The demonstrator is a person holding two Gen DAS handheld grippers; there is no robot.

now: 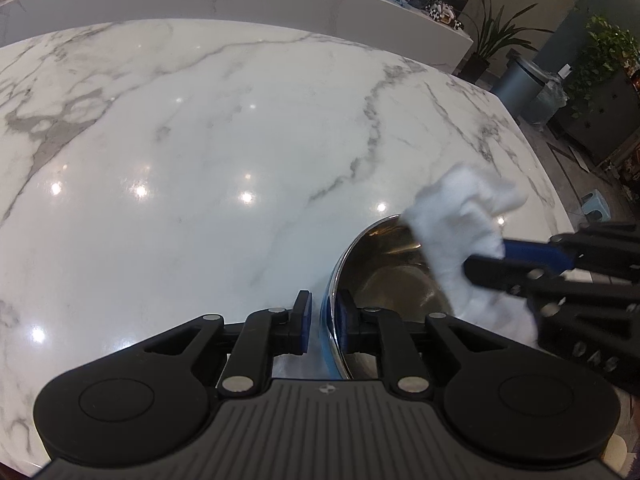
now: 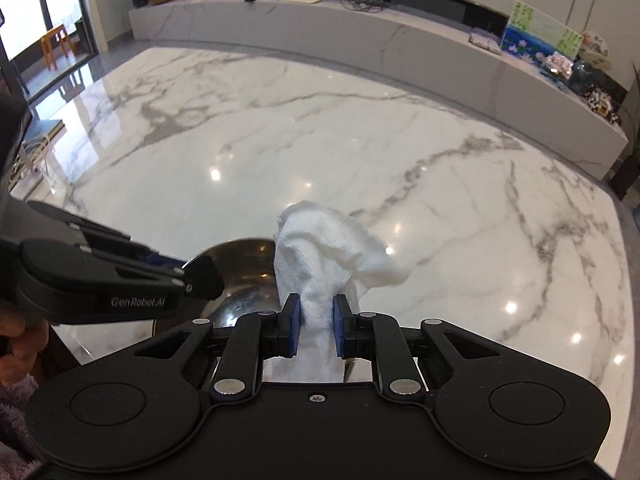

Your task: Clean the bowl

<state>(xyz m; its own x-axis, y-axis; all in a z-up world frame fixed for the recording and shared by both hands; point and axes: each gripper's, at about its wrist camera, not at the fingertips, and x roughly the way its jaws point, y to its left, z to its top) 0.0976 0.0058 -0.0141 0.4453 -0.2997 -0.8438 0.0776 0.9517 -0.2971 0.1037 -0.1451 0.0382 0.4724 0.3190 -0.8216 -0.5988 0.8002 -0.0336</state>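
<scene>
Steel bowl point(image 1: 394, 276) sits near the front edge of the white marble surface point(image 1: 200, 152), its inside polished and reflecting brownish light; nothing solid lies on the part of its bottom that shows, though the cloth hides some of it. Its outer wall shows a blue tint along the rim in the left wrist view.

Left tongs point(image 1: 323, 322) straddle the bowl's near rim, one blue pad outside the wall and one inside, pinching the rim between them. In the right wrist view the same tongs point(image 2: 192, 276) reach in from the left and meet the bowl point(image 2: 244, 276) at its rim.

Right tongs point(image 2: 316, 328) are pressed onto a crumpled white cloth point(image 2: 332, 256), which bunches up above the pads and spills forward and to the right. From the left wrist view the cloth point(image 1: 460, 216) hangs over the far right part of the bowl, with its lower folds reaching down inside the bowl's wall, and the right tongs point(image 1: 486, 256) come in from the right, gripping it. Whether the cloth touches the bowl's bottom cannot be told.

Behind the surface runs a long marble shelf point(image 2: 360, 28) carrying pictures, boxes and a white router. Potted plants point(image 1: 600, 56) and a grey bin point(image 1: 520, 88) stand on the floor to the right.
</scene>
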